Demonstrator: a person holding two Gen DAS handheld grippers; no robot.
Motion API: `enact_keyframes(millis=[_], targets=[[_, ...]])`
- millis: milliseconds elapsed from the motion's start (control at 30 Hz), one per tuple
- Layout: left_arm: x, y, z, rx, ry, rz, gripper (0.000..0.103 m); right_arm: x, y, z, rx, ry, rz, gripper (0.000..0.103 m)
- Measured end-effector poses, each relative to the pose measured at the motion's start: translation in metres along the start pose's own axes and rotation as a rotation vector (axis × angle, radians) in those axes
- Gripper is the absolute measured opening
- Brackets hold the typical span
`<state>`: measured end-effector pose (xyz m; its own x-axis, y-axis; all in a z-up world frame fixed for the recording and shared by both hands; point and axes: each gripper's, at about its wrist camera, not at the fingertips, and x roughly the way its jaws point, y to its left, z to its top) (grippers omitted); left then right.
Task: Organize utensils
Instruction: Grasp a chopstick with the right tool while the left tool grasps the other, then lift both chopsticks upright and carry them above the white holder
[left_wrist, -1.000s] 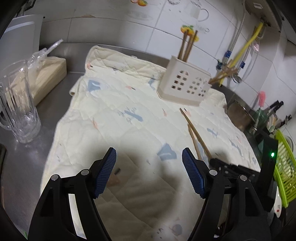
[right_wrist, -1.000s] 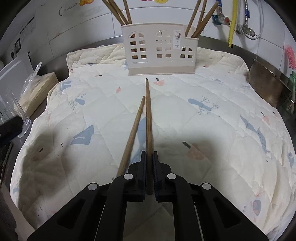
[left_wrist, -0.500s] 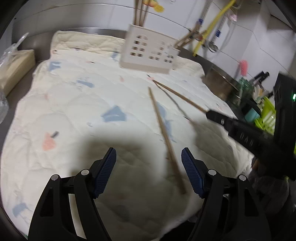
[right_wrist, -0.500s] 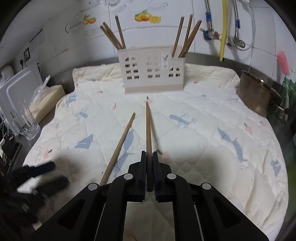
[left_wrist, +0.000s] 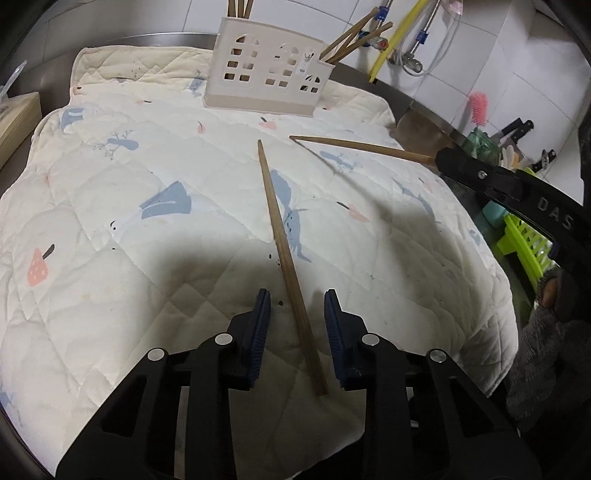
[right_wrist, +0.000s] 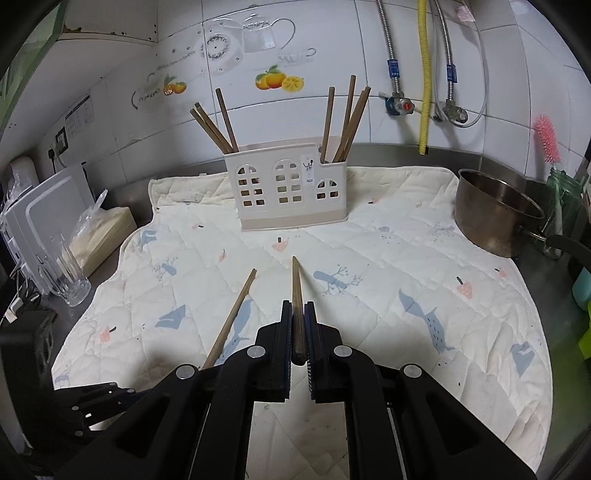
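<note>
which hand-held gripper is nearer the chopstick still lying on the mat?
Left. The left hand-held gripper straddles the loose chopstick, jaws closing, pads not yet touching. The right hand-held gripper is off to the side, raised, shut on the other chopstick.

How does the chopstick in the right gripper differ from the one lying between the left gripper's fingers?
The right gripper is shut on its chopstick, lifted clear of the quilted mat; the other chopstick lies flat on the mat. The left gripper is closing around it, with gaps showing on both sides, so it is not yet clamped. Both are plain brown wooden chopsticks, tips toward the utensil holder.
</note>
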<state>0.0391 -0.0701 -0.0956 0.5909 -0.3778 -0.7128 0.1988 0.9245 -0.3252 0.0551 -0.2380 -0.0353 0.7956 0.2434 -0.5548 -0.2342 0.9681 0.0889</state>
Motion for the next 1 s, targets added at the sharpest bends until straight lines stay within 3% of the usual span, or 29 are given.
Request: enact_keyframes(millis=[267, 500, 833, 1000], targets=[[0.006, -0.011, 0.006, 0.080, 0.026, 0.097, 0.011, 0.001, -0.001, 0.000, -0.001, 0.007, 0.006, 0.006], [-0.017, -0.010, 0.023, 0.115, -0.007, 0.078, 0.006, -0.003, 0.002, 0.009, -0.024, -0.014, 0.003, 0.006], [-0.066, 0.003, 0.087, 0.096, -0.157, 0.018, 0.006, -0.009, 0.001, 0.040, -0.069, -0.058, 0.019, 0.006], [-0.067, 0.003, 0.120, 0.105, -0.177, 0.007, 0.006, -0.004, -0.002, 0.061, -0.075, -0.061, 0.047, 0.007]])
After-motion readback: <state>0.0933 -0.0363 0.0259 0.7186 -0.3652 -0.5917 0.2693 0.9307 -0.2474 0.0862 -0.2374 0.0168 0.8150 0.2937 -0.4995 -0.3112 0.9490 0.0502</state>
